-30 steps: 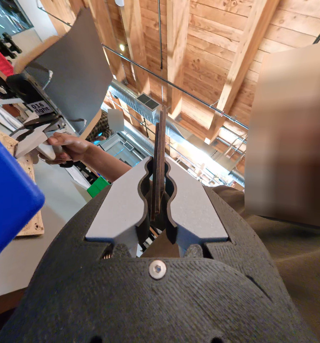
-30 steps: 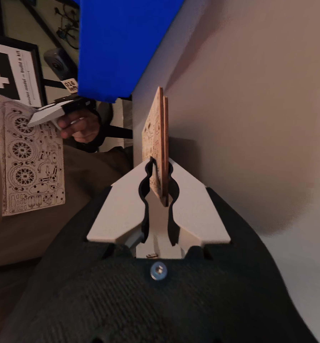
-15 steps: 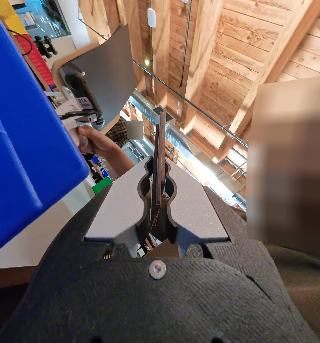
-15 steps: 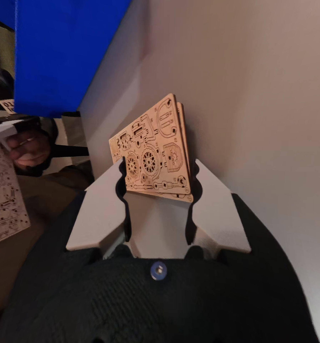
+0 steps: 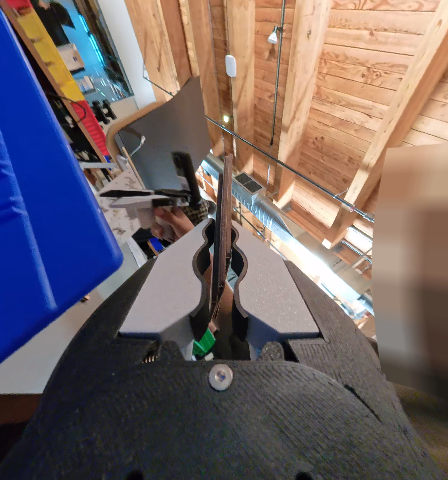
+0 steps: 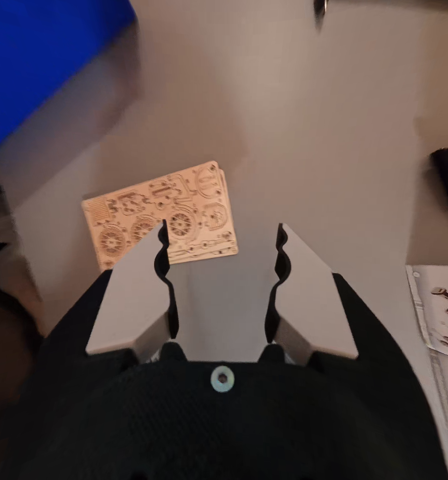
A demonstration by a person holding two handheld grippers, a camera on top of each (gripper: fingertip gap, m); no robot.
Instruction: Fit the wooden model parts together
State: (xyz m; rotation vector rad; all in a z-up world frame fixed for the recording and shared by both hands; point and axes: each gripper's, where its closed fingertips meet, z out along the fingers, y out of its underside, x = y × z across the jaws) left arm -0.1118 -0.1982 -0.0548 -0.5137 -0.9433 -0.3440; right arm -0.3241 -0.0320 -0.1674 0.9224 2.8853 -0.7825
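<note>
The grey surface [image 6: 282,109] carried a blue bin [image 6: 35,59] and flat wooden sheets [image 6: 160,213]. The right tool [image 6: 221,228] gaped wide above them, empty. The left tool [image 5: 220,233] pinched upright wooden boards [image 5: 224,207] edgewise.

the left gripper [image 5: 222,231] is clamped on thin dark wooden sheets [image 5: 224,207] seen edge-on, pointing up at a timber ceiling [image 5: 347,78] — a blue bin [image 5: 35,181] fills the left, with the right gripper [image 5: 139,197] in a hand [image 5: 170,223] beyond it.

Two wooden sheets [image 5: 224,220] edge-on, upright; pale stack [image 6: 163,213] flat.
</note>
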